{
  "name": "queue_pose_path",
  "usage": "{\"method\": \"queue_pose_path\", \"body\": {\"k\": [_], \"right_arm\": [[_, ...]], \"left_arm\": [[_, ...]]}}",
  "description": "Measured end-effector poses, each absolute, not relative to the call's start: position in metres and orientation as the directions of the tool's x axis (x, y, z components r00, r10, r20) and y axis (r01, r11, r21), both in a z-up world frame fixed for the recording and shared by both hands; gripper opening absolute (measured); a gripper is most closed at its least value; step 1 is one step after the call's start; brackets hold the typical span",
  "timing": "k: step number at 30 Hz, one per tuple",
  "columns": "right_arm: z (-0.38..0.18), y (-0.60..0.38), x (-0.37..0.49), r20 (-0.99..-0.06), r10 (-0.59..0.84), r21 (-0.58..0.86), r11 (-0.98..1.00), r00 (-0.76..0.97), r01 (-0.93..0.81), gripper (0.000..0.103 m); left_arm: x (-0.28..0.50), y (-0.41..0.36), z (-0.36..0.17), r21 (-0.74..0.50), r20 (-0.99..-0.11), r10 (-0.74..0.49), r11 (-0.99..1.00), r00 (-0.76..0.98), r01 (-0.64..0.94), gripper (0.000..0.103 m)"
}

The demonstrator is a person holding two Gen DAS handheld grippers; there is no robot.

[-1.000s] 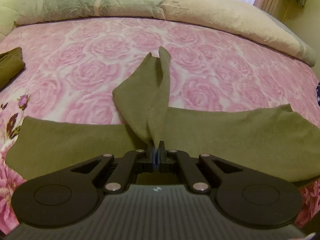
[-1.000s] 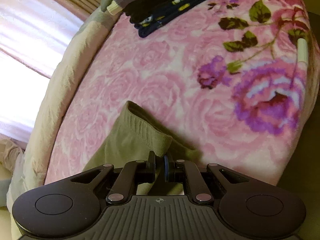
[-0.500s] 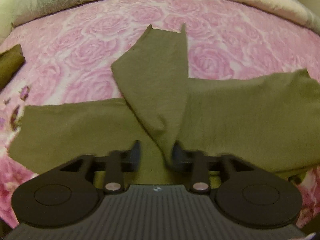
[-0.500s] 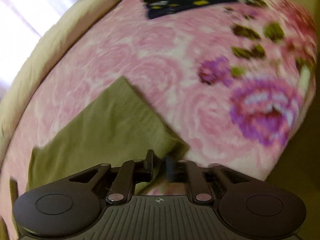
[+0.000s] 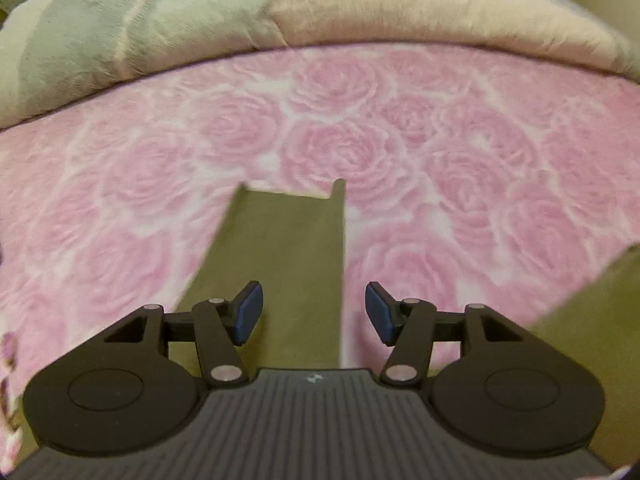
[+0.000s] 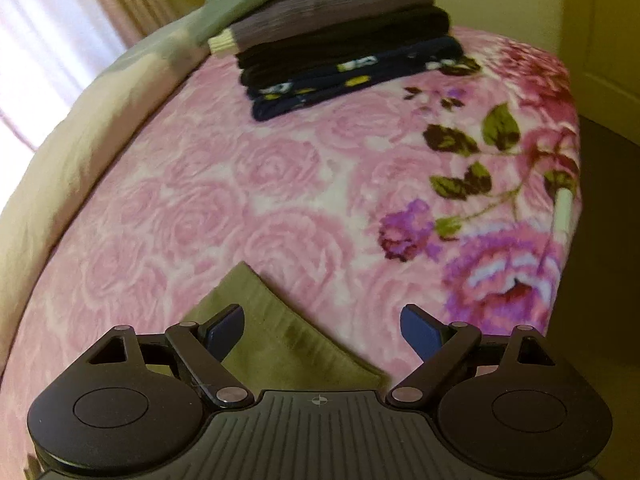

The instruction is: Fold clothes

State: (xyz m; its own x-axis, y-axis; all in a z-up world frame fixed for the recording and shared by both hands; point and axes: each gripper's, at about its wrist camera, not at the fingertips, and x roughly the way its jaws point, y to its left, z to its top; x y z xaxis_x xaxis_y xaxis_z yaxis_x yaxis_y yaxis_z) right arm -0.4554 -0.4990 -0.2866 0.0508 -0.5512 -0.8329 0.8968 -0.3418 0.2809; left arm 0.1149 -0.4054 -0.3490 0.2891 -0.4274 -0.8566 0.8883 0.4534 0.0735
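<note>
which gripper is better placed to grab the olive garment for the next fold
Left, probably. The left gripper, fingers opening, has the olive garment's straight edge between them. The right gripper has only a corner.

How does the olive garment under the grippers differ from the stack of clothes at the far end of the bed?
The olive garment is one piece lying flat in a thin layer; the stack of clothes is several folded pieces piled high. The olive garment is one plain colour; the stack of clothes mixes grey-brown, black and a navy print. The olive garment lies right under the open right gripper; the stack sits far off. Both rest on the pink rose blanket.
</note>
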Motion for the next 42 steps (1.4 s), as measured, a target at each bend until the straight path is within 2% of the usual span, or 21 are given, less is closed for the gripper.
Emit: {"method": "queue_pose_path", "body": {"k": [2, 3, 4, 7, 10, 15, 19, 24, 26, 29, 32, 34, 40, 42], "right_arm": [[-0.286, -0.497, -0.451, -0.839, -0.541, 0.281, -0.342, 0.056, 0.897, 0.088], [-0.286, -0.496, -0.448, -0.842, -0.537, 0.275, -0.337, 0.057, 0.9, 0.088], [-0.288, -0.495, -0.446, -0.846, -0.531, 0.265, -0.337, 0.051, 0.903, 0.088], [-0.292, -0.49, -0.441, -0.854, -0.518, 0.251, -0.336, 0.044, 0.908, 0.088], [-0.297, -0.486, -0.437, -0.859, -0.51, 0.252, -0.332, 0.052, 0.909, 0.088], [-0.301, -0.479, -0.418, -0.857, -0.504, 0.278, -0.279, 0.106, 0.919, 0.088], [-0.302, -0.465, -0.388, -0.835, -0.494, 0.379, -0.197, 0.243, 0.904, 0.088], [-0.316, -0.429, -0.337, -0.784, -0.365, 0.581, -0.146, 0.502, 0.8, 0.087], [-0.332, -0.411, -0.318, -0.742, -0.276, 0.667, -0.216, 0.611, 0.713, 0.061], [-0.357, -0.385, -0.292, -0.675, -0.165, 0.721, -0.357, 0.719, 0.594, 0.059], [-0.371, -0.364, -0.275, -0.646, -0.133, 0.723, -0.424, 0.751, 0.546, 0.058], [-0.379, -0.357, -0.272, -0.637, -0.138, 0.718, -0.462, 0.758, 0.52, 0.051], [-0.398, -0.353, -0.272, -0.647, -0.186, 0.698, -0.536, 0.74, 0.475, 0.049], [-0.399, -0.353, -0.27, -0.635, -0.203, 0.708, -0.539, 0.745, 0.456, 0.042]], "left_arm": [[0.115, -0.418, -0.363, 0.12, -0.857, -0.409, 0.432, 0.312, 0.894, 0.049], [0.117, -0.42, -0.368, 0.146, -0.853, -0.401, 0.43, 0.333, 0.891, 0.025], [0.124, -0.416, -0.37, 0.124, -0.851, -0.41, 0.45, 0.328, 0.885, 0.003], [0.157, -0.379, -0.356, -0.048, -0.817, -0.495, 0.568, 0.294, 0.822, 0.002], [0.186, -0.31, -0.326, -0.147, -0.759, -0.531, 0.703, 0.376, 0.696, 0.001], [0.235, -0.158, -0.301, -0.24, -0.772, -0.394, 0.907, 0.498, 0.346, 0.001], [0.248, -0.072, -0.317, -0.186, -0.85, -0.231, 0.972, 0.473, 0.141, 0.002], [0.232, -0.049, -0.319, -0.243, -0.859, -0.295, 0.955, 0.42, 0.173, 0.003], [0.224, -0.052, -0.318, -0.293, -0.858, -0.345, 0.937, 0.381, 0.189, 0.003], [0.215, -0.056, -0.322, -0.349, -0.857, -0.399, 0.915, 0.325, 0.203, 0.003], [0.212, -0.06, -0.326, -0.397, -0.849, -0.445, 0.893, 0.283, 0.214, 0.003], [0.213, -0.062, -0.329, -0.418, -0.845, -0.465, 0.882, 0.263, 0.217, 0.003], [0.222, -0.056, -0.34, -0.457, -0.841, -0.486, 0.873, 0.238, 0.171, 0.003], [0.224, -0.055, -0.341, -0.468, -0.837, -0.497, 0.867, 0.23, 0.169, 0.003]]}}
